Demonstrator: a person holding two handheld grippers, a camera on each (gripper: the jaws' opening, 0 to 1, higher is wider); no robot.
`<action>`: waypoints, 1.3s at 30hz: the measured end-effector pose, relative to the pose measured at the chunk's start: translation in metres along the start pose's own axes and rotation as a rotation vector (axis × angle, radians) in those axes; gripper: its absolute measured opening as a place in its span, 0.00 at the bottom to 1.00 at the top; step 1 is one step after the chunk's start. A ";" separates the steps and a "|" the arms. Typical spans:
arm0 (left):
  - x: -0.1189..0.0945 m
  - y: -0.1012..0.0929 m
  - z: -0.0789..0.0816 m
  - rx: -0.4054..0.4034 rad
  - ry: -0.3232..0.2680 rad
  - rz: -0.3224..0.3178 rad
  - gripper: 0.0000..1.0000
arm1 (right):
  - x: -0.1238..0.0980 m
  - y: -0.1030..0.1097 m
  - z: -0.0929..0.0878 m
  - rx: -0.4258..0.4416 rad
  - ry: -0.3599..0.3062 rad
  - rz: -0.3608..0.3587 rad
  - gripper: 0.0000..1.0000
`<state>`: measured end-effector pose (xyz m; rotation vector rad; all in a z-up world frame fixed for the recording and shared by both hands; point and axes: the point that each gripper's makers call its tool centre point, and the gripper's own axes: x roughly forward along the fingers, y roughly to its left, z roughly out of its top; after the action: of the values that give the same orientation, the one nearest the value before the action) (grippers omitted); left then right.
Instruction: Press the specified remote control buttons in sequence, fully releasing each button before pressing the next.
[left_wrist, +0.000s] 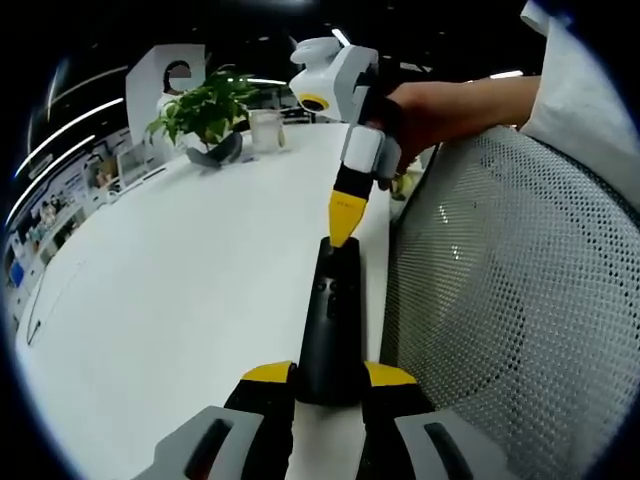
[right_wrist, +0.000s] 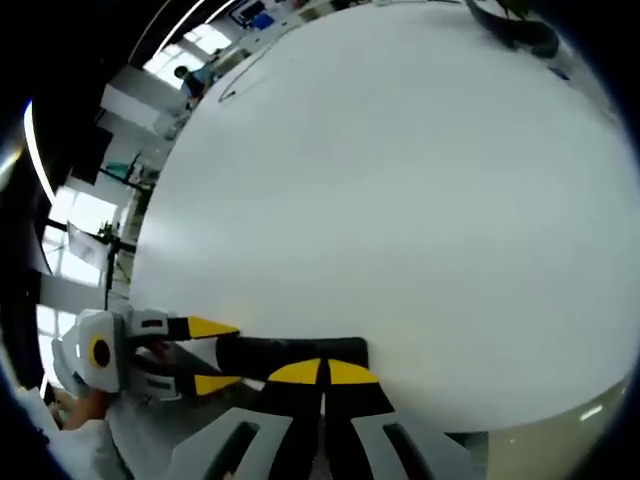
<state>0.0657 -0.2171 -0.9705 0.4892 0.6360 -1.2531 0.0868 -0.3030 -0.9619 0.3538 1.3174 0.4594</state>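
Two views, taken in turn.

Left gripper view, left gripper: its yellow-tipped jaws are clamped on the near end of the remote control, one jaw on each long side.
Left gripper view, remote control: black and slim, lying flat on the white table right along the table's edge, beside a mesh chair back.
Left gripper view, right gripper: held in a hand, it points down with its yellow jaws together, the tip touching the far end of the remote.
Left gripper view, far end of table: a potted plant with a clear cup just beside it.

Right gripper view, right gripper: jaws drawn together, tips over the remote control at the table's near edge.
Right gripper view, left gripper: comes in from the left, jaws gripping the remote's end.
Right gripper view, far edge of table: the plant pot, partly cut off.
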 end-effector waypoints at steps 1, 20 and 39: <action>0.000 0.000 0.000 -0.001 0.001 0.000 0.25 | 0.000 0.000 0.000 -0.006 0.000 -0.003 0.00; 0.001 -0.002 0.000 0.012 0.001 -0.006 0.24 | 0.000 0.006 -0.001 0.049 0.011 0.065 0.00; 0.001 -0.003 0.001 0.013 -0.004 -0.014 0.24 | 0.004 0.006 -0.004 -0.015 0.033 0.033 0.00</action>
<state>0.0634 -0.2197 -0.9705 0.4932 0.6291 -1.2717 0.0830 -0.2956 -0.9629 0.3573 1.3414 0.5045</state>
